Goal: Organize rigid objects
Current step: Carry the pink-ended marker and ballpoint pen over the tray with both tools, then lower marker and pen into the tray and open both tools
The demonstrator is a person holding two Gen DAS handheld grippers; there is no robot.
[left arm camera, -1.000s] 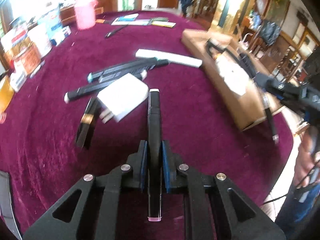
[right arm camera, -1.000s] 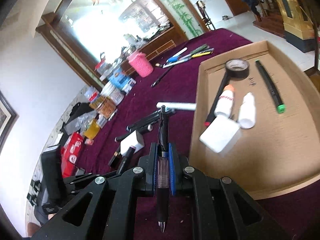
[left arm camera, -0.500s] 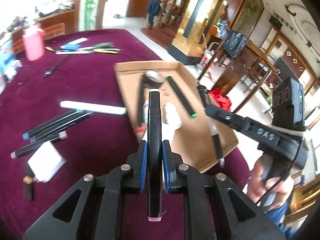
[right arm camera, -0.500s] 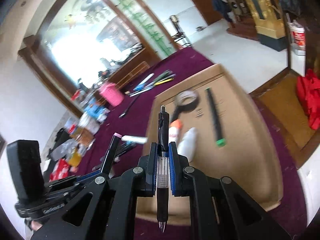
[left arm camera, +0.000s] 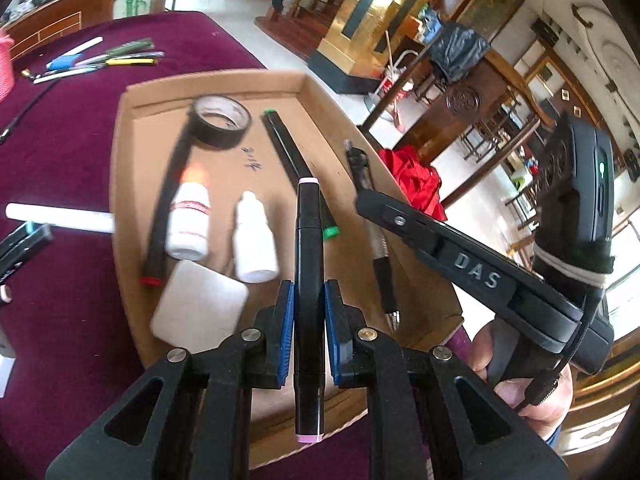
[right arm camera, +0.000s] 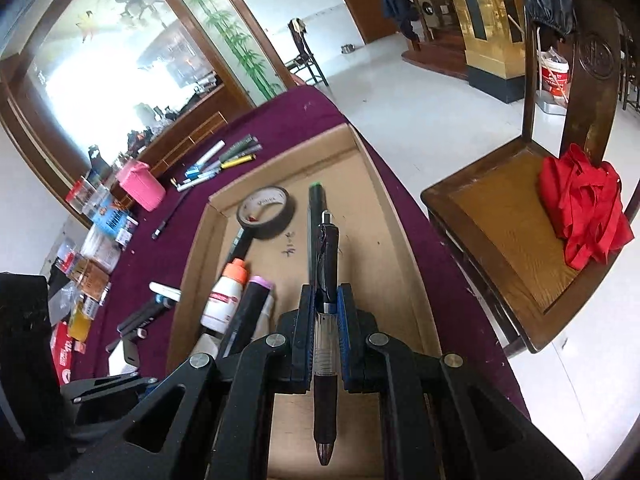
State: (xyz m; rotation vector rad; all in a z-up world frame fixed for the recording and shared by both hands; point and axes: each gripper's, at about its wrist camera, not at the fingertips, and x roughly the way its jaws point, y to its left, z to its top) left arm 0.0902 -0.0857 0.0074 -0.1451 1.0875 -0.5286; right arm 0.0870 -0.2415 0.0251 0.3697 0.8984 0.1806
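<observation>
My left gripper is shut on a black marker with pink ends, held over the near end of the cardboard tray. My right gripper is shut on a black click pen, also above the tray. In the left wrist view the right gripper reaches in from the right over the tray's right rim with the pen. Inside the tray lie a tape roll, a green-tipped marker, a red-tipped marker, two white bottles and a white block.
Purple cloth covers the table. A white tube and dark markers lie left of the tray. Pens, a pink cup and packets sit farther back. A wooden chair with red cloth stands right of the table.
Both grippers swung right from the loose markers on the cloth to above the cardboard tray, each still holding its item. The right gripper now shows close in the left wrist view.
</observation>
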